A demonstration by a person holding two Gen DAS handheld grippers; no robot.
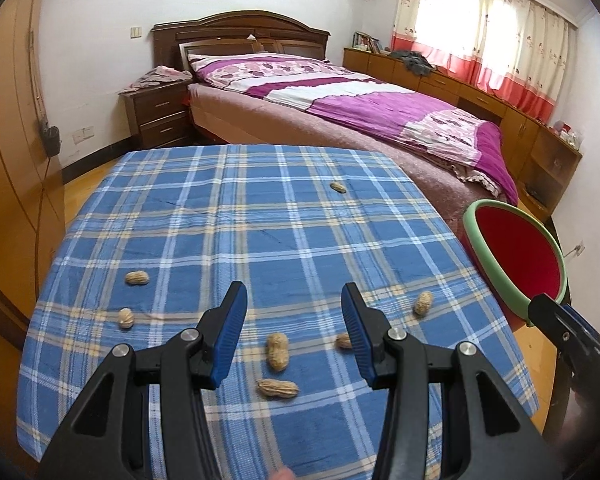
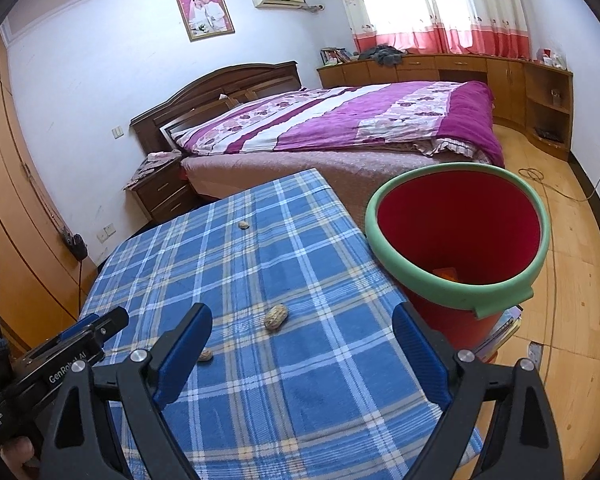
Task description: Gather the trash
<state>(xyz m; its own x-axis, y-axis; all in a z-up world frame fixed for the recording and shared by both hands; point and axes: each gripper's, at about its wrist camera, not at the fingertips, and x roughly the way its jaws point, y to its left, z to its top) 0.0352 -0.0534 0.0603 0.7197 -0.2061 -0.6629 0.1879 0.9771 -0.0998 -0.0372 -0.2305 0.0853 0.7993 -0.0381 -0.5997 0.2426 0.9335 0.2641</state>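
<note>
Several peanut shells lie on the blue plaid tablecloth (image 1: 220,220). My left gripper (image 1: 293,288) hovers open over the near part of the table. Below and between its fingers lie one peanut (image 1: 278,351) and another (image 1: 278,388); a third (image 1: 343,341) shows beside the right pad. More peanuts lie at the left (image 1: 137,278), at the right (image 1: 423,302) and far back (image 1: 338,187). The red bin with a green rim (image 2: 456,300) stands off the table's right edge. My right gripper (image 2: 300,312) is open beside it, holding nothing, with a peanut (image 2: 276,316) past its fingers.
A bed with a purple cover (image 1: 380,104) stands right behind the table. A nightstand (image 1: 160,112) is at the back left, and low cabinets (image 2: 500,72) run under the window. The bin rests on what looks like stacked magazines (image 2: 504,328). A small orange item (image 2: 446,273) lies inside the bin.
</note>
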